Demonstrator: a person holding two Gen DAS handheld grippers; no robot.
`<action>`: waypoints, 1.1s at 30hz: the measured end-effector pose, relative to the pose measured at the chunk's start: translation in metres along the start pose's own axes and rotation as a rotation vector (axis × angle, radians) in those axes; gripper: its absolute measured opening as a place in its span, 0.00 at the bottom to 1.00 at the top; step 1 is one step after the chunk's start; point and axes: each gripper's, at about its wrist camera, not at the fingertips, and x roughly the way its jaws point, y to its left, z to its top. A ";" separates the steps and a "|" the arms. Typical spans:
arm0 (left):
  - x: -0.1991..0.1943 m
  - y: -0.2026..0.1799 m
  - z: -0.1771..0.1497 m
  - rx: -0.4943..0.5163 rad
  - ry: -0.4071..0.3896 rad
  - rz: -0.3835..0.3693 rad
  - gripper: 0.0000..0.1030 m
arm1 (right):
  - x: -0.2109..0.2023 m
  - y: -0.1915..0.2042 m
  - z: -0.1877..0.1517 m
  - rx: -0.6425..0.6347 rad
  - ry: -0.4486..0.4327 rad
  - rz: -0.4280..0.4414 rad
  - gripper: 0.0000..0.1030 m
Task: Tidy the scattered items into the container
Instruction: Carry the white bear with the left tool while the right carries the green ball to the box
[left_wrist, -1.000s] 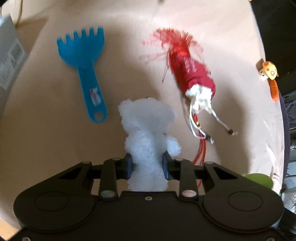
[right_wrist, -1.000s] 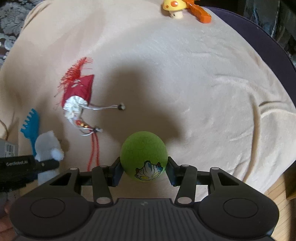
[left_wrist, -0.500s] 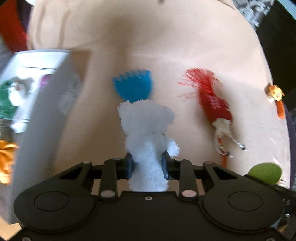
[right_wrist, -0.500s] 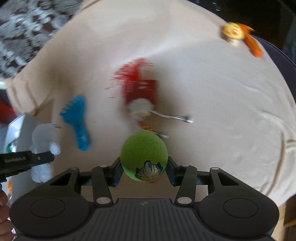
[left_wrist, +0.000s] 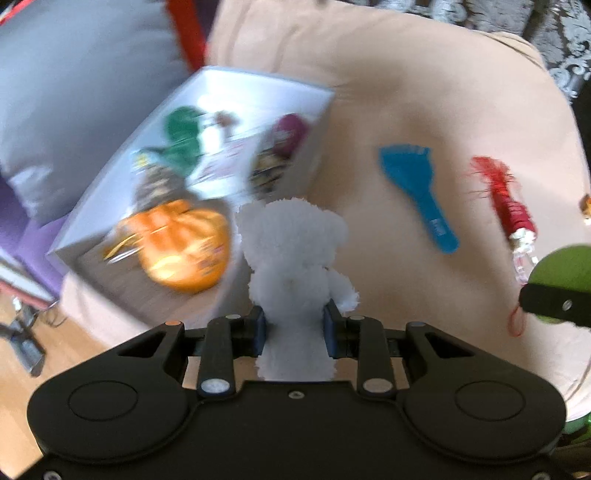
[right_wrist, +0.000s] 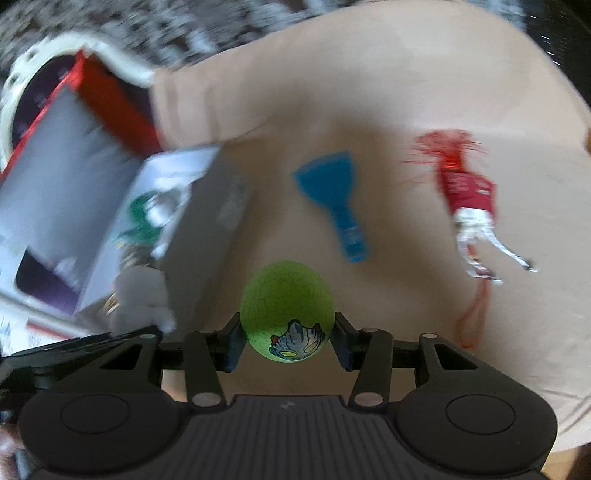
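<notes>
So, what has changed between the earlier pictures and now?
Both grippers swung left toward the white box, which now shows its contents. The left gripper carries the white teddy, the right gripper the green ball; neither let go. The blue rake and red tassel toy lie as before.

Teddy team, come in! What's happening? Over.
Left gripper shut on white teddy. Right gripper shut on green ball. Box ahead, path open.

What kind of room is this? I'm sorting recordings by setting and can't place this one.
Probably a home living room or bedroom: toys lie on a beige blanket over soft furniture, with a grey cushion, a white box of toys, and wood flooring below.
</notes>
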 end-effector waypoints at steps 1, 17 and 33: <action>-0.002 0.008 -0.004 -0.009 -0.002 0.010 0.29 | 0.001 0.010 -0.002 -0.020 0.010 0.006 0.48; -0.020 0.092 -0.055 -0.131 -0.013 0.060 0.27 | 0.017 0.130 -0.051 -0.360 0.171 0.061 0.48; -0.025 0.107 0.059 -0.160 -0.128 0.002 0.24 | 0.040 0.177 0.067 -0.349 0.089 0.077 0.48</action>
